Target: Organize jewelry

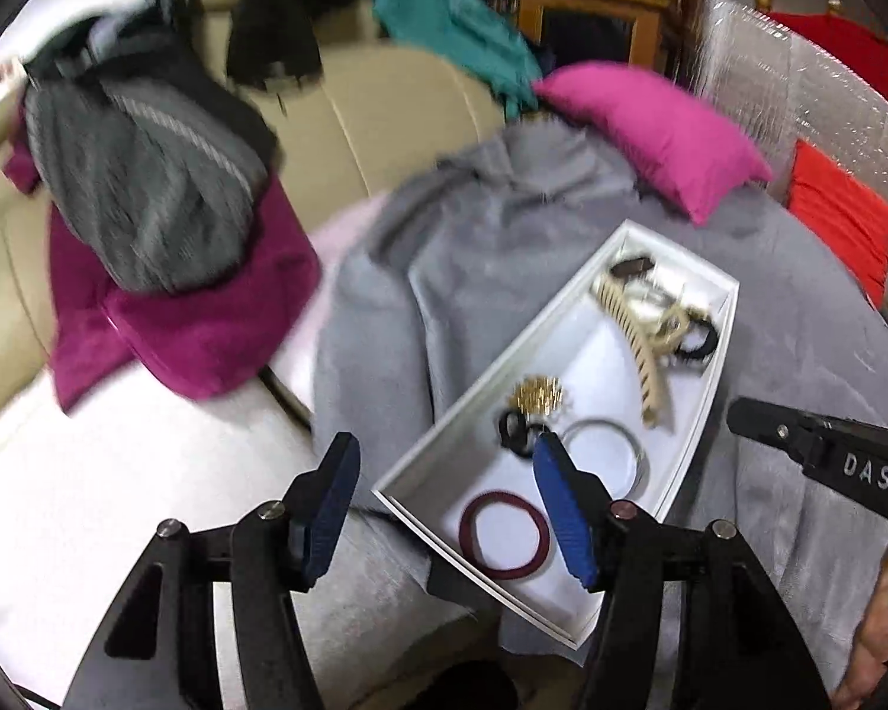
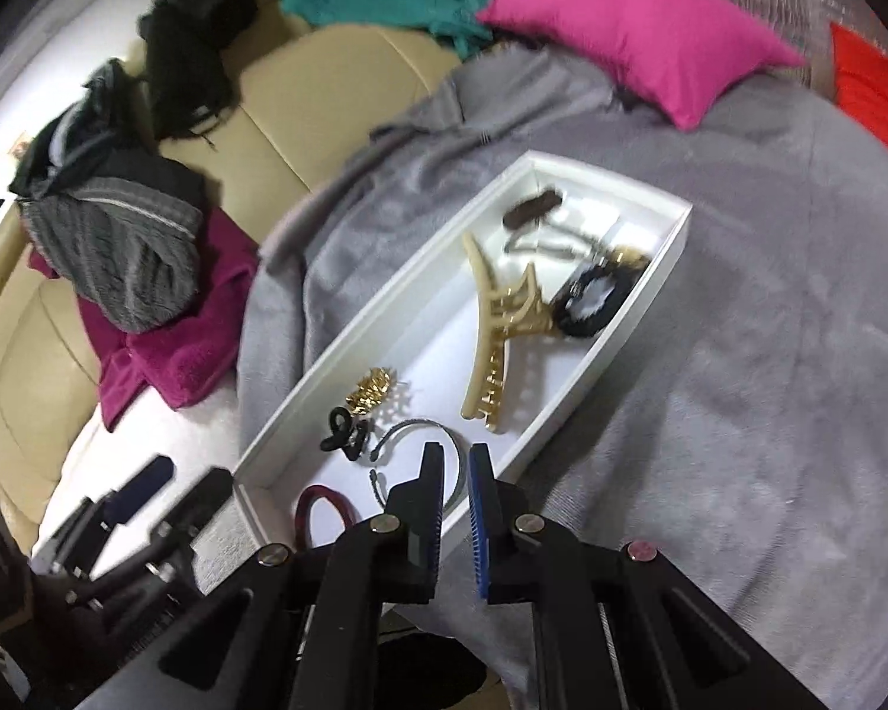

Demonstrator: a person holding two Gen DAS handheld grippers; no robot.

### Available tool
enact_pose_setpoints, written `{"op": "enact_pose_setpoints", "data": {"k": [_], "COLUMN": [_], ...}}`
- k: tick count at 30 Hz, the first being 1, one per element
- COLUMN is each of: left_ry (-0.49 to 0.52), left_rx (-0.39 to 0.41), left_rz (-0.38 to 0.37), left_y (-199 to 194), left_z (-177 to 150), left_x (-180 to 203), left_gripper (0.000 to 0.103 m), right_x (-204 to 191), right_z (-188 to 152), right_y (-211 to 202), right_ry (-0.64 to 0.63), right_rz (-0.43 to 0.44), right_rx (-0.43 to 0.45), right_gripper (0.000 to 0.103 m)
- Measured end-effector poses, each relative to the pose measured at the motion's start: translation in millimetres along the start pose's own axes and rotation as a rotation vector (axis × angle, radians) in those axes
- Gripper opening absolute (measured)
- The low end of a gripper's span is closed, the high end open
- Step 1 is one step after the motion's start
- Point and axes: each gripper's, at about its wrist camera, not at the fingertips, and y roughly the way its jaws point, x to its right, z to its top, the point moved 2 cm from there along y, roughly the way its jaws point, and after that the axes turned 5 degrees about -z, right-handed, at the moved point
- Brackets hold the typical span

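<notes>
- The long white rectangular tray (image 2: pixel 385 319) lies on a grey fleece blanket (image 2: pixel 710 384) over the bed and holds the jewelry.
- The beige plastic claw clip (image 2: pixel 491 331), mid-tray, looks light, stiff and slippery; take hold across its spine.
- The thin silver bangle (image 1: pixel 604 449) and maroon ring bangle (image 1: pixel 503 532) look rigid; pinch the rim.
- Left tongs (image 1: pixel 444 509) released wide; right tongs (image 2: pixel 457 509) nearly clenched, grasping nothing.

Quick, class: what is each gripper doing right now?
Left gripper: open, holding nothing.
Right gripper: nearly closed, narrow gap, nothing visible between its fingers, above the white tray.
</notes>
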Motion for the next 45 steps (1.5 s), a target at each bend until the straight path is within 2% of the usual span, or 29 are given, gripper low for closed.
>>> {"op": "enact_pose_setpoints", "data": {"k": [3, 5, 11, 12, 14, 15, 16, 19, 21, 24, 26, 27, 34, 45], "left_ry": [0.025, 0.028, -0.002, -0.012, -0.021, -0.019, -0.009, 0.032, 0.040, 0.042, 0.024, 0.006, -0.024, -0.006], "left_rx": [0.082, 0.137, 0.283, 0.301, 0.324, 0.331, 0.337, 0.338, 0.341, 0.314, 0.298, 0.299, 0.320, 0.318], "left_rz": [0.055, 0.086, 0.156, 0.159, 0.167, 0.174, 0.183, 0.184, 0.198, 0.207, 0.193, 0.190, 0.202, 0.163], "left_y": [-31, -53, -119, -130, -145, -151, -159, -173, -181, -188, -191, -194, -210, -217], "left_z": [4, 7, 14, 14, 14, 13, 13, 9, 5, -2, -6, -9, -18, -21], "left_x": [3, 3, -3, -4, -4, -4, -3, 3, 7, 8, 6, 4, -2, 3], "left_gripper": [0.069, 0.081, 0.091, 0.092, 0.096, 0.097, 0.097, 0.097, 0.097, 0.098, 0.098, 0.098, 0.098, 0.098], "right_x": [-3, -6, -3, -4, -4, -5, -7, -17, -20, -22, -22, -24, -37, -46], "right_z": [-9, -17, -37, -40, -47, -51, -54, -64, -69, -75, -79, -82, -96, -100], "right_y": [-24, -41, -102, -109, -131, -141, -149, -167, -176, -187, -190, -191, -203, -212], "right_ry": [-0.050, -0.089, -0.123, -0.124, -0.116, -0.112, -0.115, -0.152, -0.144, -0.115, -0.101, -0.107, -0.086, -0.053], "right_rz": [0.027, 0.033, 0.054, 0.057, 0.078, 0.088, 0.093, 0.064, 0.072, 0.031, 0.020, 0.015, 0.017, 0.008], "right_rx": [0.023, 0.038, 0.115, 0.128, 0.168, 0.196, 0.224, 0.258, 0.281, 0.309, 0.314, 0.307, 0.298, 0.313], "right_gripper": [0.010, 0.010, 0.013, 0.022, 0.053, 0.078, 0.082, 0.082, 0.082, 0.080, 0.065, 0.054, 0.054, 0.055]}}
